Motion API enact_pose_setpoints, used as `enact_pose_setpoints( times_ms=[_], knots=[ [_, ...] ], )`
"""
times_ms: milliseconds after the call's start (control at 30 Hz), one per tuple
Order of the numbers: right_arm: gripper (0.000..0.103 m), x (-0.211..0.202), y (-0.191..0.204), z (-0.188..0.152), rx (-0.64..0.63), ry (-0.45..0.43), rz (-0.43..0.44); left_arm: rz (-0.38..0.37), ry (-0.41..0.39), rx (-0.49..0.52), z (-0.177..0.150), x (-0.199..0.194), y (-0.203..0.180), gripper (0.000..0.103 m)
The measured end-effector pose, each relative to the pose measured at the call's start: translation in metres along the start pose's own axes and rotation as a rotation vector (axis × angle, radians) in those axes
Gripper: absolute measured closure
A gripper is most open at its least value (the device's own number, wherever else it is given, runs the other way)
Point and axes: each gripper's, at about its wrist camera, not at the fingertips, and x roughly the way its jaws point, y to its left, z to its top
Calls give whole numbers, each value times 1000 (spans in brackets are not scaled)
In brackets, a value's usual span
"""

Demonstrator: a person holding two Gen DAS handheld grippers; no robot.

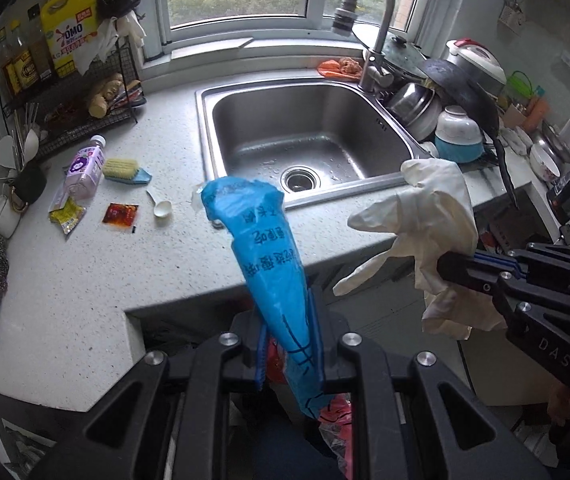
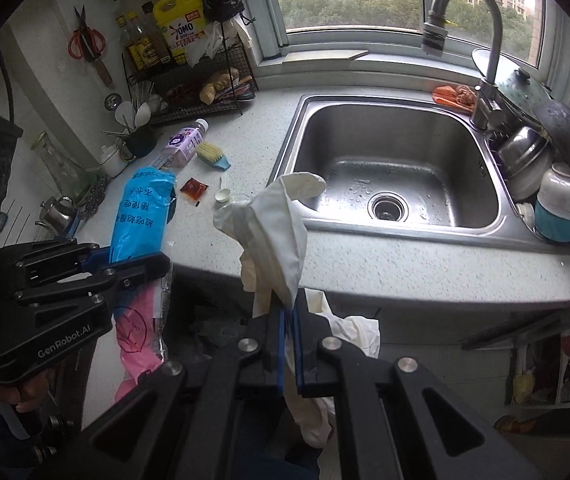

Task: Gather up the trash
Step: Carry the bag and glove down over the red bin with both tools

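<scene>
The left gripper (image 1: pixel 291 344) was clenched on a blue plastic wrapper (image 1: pixel 261 248), its blue-lined fingers pinched against the lower part of the wrapper while the crumpled upper end stood out over the front edge of the countertop (image 1: pixel 85 280); something pink and red hung below the same grip, probably a second bit of packaging caught with it, though that view was too crowded to be sure. The right gripper (image 2: pixel 289 340) was squeezed nearly flat on a white disposable glove (image 2: pixel 277 232), whose limp fingers flopped forward above the jaws and whose cuff trailed down beneath them. Both hands were held out in front of the counter, near each other, and off its surface. So two pieces of trash were in hand, yet no bin or bag showed in either view, and neither piece had been dropped anywhere. A good deal remained on the counter to the left of the sink (image 1: pixel 309 136): a red sauce packet (image 1: pixel 120 214), a yellow wrapper (image 1: pixel 67 214), a white plastic spoon (image 1: pixel 161 206) and a purple-labelled bottle (image 1: pixel 85 168) lying on its side just beside a scrub brush (image 1: pixel 125 170). Orange scraps (image 1: pixel 339 68) also lay behind the sink near the faucet (image 1: pixel 369 24). The job looked well short of halfway.
</scene>
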Motion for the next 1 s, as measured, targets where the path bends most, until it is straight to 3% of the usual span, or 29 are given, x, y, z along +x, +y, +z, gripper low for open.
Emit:
enact_pose_setpoints(
  times_ms=[267,467,667,1000],
  knots=[
    [100,-16,-22,-42,79,22,-5,-12,46,49,-26,4,-45,87],
    [100,-7,-33,-63,119,36,-29,-41,112,56,-36,32,-56,87],
    [100,36,-48,-83,160,126,-41,-69,193,38,-55,90,-58,87],
    [100,125,-70,-105,150,228,-23,-42,249,-13,-76,184,-37,87]
  ],
)
